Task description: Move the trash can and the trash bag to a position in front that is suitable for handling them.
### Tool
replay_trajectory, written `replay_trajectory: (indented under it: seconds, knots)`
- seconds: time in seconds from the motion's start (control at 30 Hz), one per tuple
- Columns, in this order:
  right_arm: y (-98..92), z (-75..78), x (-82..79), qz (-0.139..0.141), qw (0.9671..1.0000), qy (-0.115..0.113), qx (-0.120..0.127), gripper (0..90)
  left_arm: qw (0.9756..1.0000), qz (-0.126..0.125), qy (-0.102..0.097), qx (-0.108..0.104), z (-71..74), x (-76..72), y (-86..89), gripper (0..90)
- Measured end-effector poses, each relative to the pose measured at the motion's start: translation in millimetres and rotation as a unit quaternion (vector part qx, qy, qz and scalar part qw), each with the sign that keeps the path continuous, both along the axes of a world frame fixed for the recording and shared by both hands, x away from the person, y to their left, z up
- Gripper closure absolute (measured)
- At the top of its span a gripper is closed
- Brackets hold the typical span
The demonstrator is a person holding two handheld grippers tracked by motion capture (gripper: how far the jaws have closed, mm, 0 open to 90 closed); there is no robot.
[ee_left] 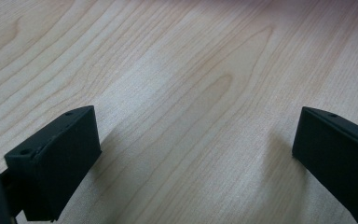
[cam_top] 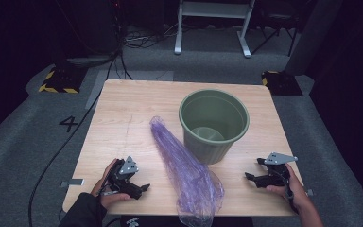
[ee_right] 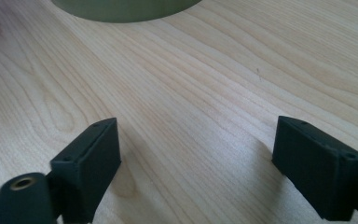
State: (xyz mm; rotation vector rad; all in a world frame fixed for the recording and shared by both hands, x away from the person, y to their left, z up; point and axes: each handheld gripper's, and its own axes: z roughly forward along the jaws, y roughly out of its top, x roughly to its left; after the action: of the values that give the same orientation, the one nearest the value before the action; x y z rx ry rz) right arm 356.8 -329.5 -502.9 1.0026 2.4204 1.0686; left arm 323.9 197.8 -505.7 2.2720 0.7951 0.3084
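Observation:
A green ribbed bucket stands upright on the wooden table, right of centre. A crumpled purple see-through plastic bag lies stretched from beside the bucket down to the table's near edge and hangs slightly over it. My left gripper rests at the near left, a hand's width from the bag, its jaws wide apart over bare wood. My right gripper sits at the near right, open, with bare wood between its jaws. The bucket's base lies just ahead of it.
The table stands on grey carpet. Yellow-and-black striped bases sit off its far corners, and cables run along the left. A white frame's legs stand at the back. A "4" is marked on the floor.

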Motion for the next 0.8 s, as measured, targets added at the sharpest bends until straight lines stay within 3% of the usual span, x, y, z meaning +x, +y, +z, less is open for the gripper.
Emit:
replay_trajectory:
  seconds: [0.13, 0.17, 0.27, 0.8]
  knots:
    - [4.7, 4.4, -2.8, 0.006, 0.9998, -0.004, 0.016, 17.0, 1.0, 0.001, 0.0, 0.0, 0.0, -0.2, 0.0, 0.4]
    - [9.6, 11.2, -6.9, 0.013, 0.9993, -0.013, 0.031, 17.1, 1.0, 0.004, 0.0, 0.0, -0.1, -0.7, -0.1, 0.3]
    - [18.9, 21.2, -13.4, 0.025, 0.9986, -0.03, 0.036, 17.5, 1.0, 0.008, 0.0, -0.001, -0.1, -1.7, 0.2, 0.4]
    - [65.7, 39.6, -36.3, 0.085, 0.9937, -0.029, 0.067, 16.9, 1.0, 0.009, 0.001, -0.002, -0.2, -2.2, 1.0, 0.3]
